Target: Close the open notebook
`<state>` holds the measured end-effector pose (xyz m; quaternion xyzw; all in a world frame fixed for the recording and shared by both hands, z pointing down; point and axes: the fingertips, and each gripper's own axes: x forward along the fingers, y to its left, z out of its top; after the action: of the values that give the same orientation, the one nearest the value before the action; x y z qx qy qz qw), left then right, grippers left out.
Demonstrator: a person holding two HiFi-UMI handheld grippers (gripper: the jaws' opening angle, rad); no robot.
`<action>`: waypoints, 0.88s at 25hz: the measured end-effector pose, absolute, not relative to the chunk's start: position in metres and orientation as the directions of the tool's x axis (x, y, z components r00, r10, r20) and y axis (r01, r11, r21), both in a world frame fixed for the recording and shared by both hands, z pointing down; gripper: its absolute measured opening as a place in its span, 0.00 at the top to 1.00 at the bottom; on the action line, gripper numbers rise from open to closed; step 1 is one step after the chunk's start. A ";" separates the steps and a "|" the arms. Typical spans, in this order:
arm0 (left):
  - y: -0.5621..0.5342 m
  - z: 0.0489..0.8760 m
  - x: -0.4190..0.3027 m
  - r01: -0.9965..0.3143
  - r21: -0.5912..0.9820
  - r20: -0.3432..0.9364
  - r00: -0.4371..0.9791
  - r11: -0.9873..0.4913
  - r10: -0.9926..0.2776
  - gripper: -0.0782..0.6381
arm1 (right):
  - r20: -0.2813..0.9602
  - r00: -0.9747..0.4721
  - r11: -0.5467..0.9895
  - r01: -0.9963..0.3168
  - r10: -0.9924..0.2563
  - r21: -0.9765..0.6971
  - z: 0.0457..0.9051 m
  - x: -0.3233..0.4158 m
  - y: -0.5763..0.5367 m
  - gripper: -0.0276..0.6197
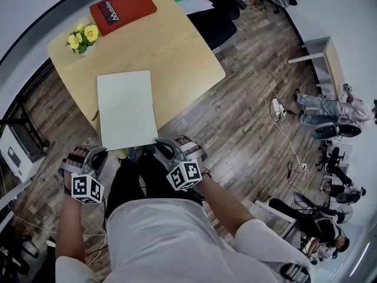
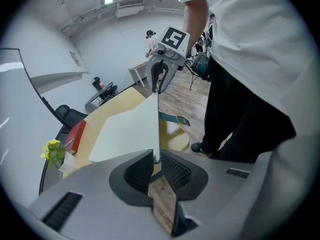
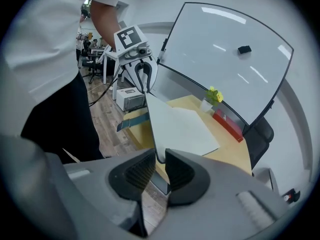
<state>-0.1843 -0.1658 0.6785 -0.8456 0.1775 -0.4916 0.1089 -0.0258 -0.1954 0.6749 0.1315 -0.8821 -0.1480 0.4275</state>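
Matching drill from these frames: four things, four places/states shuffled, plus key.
1 red rectangular book
2 yellow flowers in a small pot
3 white open notebook
4 light wooden table

A near edge clamped by left claw and right claw
B stands on the plank floor
C at the table's far corner
D beside the red book, at the table's edge

Pairs: 1-C, 2-D, 3-A, 4-B
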 end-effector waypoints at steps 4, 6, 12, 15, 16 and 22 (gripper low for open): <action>-0.173 0.655 -0.185 -0.208 -0.382 0.767 0.472 -0.901 -0.434 0.83 | 0.701 -0.606 0.916 -0.127 -0.376 0.381 0.654 -0.027 -0.202 0.88; -0.180 0.643 -0.187 -0.222 -0.399 0.748 0.482 -0.889 -0.456 0.84 | 0.690 -0.610 0.911 -0.148 -0.390 0.384 0.641 -0.028 -0.209 0.89; -0.205 0.613 -0.193 -0.281 -0.414 0.699 0.511 -0.866 -0.500 0.85 | 0.664 -0.622 0.901 -0.184 -0.416 0.392 0.610 -0.033 -0.234 0.90; -0.216 0.604 -0.196 -0.309 -0.393 0.689 0.525 -0.866 -0.500 0.86 | 0.661 -0.633 0.910 -0.201 -0.403 0.363 0.600 -0.036 -0.247 0.91; -0.219 0.602 -0.197 -0.317 -0.381 0.688 0.530 -0.868 -0.496 0.86 | 0.659 -0.639 0.914 -0.213 -0.398 0.346 0.597 -0.037 -0.252 0.91; -0.243 0.591 -0.203 -0.339 -0.344 0.690 0.541 -0.876 -0.481 0.86 | 0.646 -0.649 0.916 -0.277 -0.401 0.290 0.583 -0.042 -0.281 0.91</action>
<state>-0.2026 -0.2435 0.5905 -0.8737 0.2345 -0.4176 0.0851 -0.0419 -0.2807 0.5835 0.1874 -0.9043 -0.0830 0.3744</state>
